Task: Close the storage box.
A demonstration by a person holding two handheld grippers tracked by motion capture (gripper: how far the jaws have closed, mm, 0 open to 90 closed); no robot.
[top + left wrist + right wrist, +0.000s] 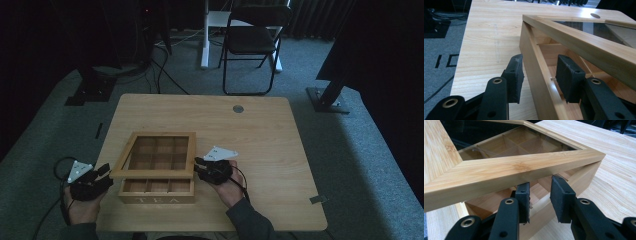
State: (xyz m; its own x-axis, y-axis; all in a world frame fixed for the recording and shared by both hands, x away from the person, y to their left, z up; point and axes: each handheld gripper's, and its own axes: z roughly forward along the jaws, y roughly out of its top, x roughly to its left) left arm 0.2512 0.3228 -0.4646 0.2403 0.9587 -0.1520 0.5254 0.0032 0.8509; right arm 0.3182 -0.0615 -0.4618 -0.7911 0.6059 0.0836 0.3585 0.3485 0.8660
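The counter (260,125) carries one thing: the tea box (157,192), at about 7 o'clock from the counter's middle, near your edge, its word TEA facing you. Its glass lid (156,154) is part-raised, front edge lifted, hinged at the far side, so the step in hand looks like opening or closing it.

Your left hand-held gripper (539,80) straddles the box's left wall, one pad outside and one inside, with gaps on both sides: released, not clamping. Close it on that wall first so the box cannot slide or tip.

Your right hand-held gripper (540,200) sits at 3 o'clock of the box, jaws apart, tips just under the lid's frame by the right wall, grasping nothing. Bear on the wood frame, not the glass, and follow the hinge's arc slowly.
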